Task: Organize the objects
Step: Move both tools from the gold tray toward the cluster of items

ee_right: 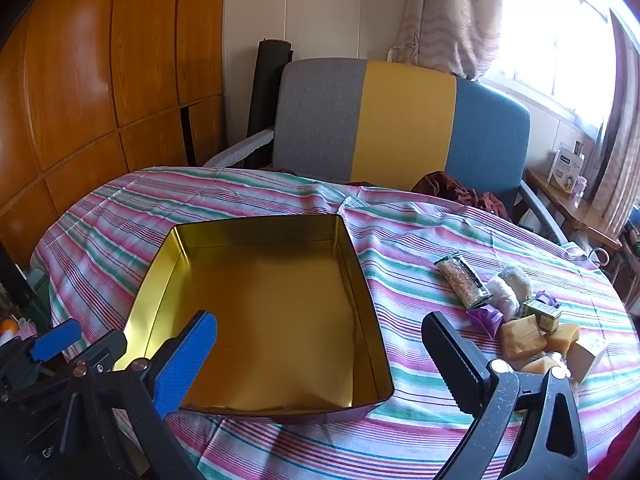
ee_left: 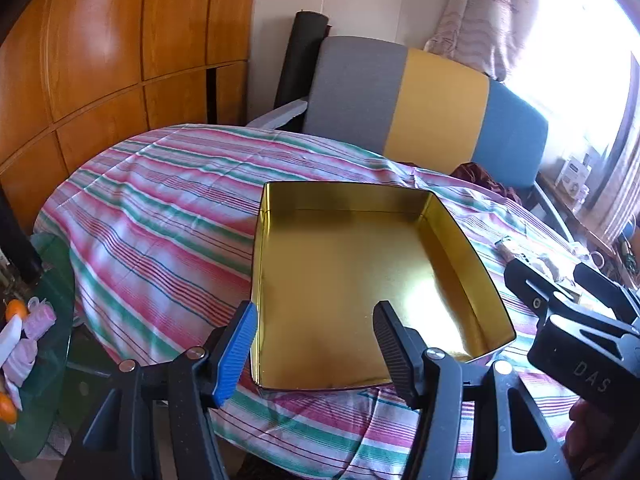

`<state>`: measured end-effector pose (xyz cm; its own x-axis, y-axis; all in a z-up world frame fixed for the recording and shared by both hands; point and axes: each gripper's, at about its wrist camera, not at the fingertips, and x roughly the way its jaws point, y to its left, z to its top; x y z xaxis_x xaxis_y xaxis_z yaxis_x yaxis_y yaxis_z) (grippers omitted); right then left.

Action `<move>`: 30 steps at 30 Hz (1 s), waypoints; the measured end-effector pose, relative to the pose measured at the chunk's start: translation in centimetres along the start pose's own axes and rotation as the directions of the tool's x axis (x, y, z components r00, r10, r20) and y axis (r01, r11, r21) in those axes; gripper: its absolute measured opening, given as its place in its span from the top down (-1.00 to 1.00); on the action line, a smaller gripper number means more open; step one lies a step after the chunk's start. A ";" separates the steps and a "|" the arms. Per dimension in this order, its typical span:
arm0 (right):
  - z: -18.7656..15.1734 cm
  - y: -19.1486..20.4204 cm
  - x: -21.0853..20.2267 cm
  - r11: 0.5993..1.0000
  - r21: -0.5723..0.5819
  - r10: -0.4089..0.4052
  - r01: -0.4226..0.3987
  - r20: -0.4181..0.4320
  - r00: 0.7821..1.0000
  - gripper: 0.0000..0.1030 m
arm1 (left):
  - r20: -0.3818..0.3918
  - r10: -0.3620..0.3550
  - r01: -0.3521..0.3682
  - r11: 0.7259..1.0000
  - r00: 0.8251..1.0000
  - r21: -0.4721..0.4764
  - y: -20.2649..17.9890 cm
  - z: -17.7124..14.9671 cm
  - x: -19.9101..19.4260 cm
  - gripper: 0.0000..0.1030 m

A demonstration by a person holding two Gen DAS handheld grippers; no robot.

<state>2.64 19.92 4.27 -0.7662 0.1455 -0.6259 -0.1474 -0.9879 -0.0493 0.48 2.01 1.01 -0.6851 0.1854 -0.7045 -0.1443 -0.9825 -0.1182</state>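
An empty gold tin box [ee_left: 460, 248] sits open on the striped tablecloth; it also shows in the right wrist view [ee_right: 362, 292]. My left gripper [ee_left: 316, 352] is open and empty, above the box's near edge. My right gripper [ee_right: 320, 364] is open and empty, over the box's near right corner. A pile of small items lies right of the box: a clear snack packet [ee_right: 464, 282], white wrapped pieces [ee_right: 508, 288], a small green box [ee_right: 544, 314], tan blocks [ee_right: 522, 338] and a purple wrapper [ee_right: 486, 318]. The right gripper's body [ee_left: 580, 320] shows in the left wrist view.
A grey, yellow and blue chair [ee_right: 400, 124] stands behind the table. A wooden cabinet [ee_right: 100, 80] fills the left. A glass side table [ee_left: 44, 320] at left holds pink wrapped items and orange fruit. A side shelf [ee_right: 568, 200] with boxes stands by the window.
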 end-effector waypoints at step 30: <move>-0.2 -3.8 1.2 1.000 0.004 -0.027 0.027 -0.020 0.999 -1.00 | -0.053 -0.055 0.062 0.989 0.997 0.131 -3.2 0.4 2.2 -0.22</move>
<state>2.45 23.88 3.58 -0.7494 0.1713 -0.6395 -0.1707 -0.9833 -0.0634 -0.81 5.52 0.11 -0.6371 0.2382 -0.7330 -0.2789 -0.9579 -0.0688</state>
